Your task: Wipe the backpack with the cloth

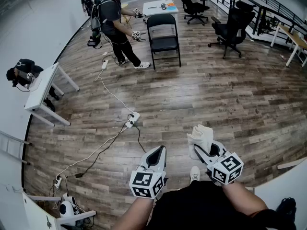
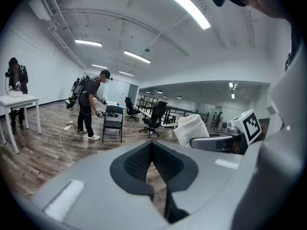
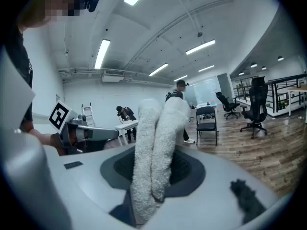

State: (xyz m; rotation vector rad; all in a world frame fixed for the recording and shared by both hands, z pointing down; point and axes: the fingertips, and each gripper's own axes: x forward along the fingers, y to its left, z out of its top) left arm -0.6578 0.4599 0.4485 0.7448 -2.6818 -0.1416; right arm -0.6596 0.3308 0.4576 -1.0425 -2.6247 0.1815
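While the wiping hasn't started, the right tongs (image 1: pixel 203 147) are clamped on the cloth (image 3: pixel 154 147), a white, nubbly terry fold standing up in two soft rolls. The left tongs (image 1: pixel 158 155) are pressed together and empty, dark ribbed pads meeting. Both hover over the plank wood floor (image 1: pixel 216 99). I can't pick out a backpack within reach, so every stroke is left to do.

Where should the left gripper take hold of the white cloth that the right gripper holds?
Grip the free upper end of the cloth, coming from its left side. The right gripper clamps the folded lower end, so the doubled top stands clear above its jaws, and the left gripper, shut and empty, is on that side.
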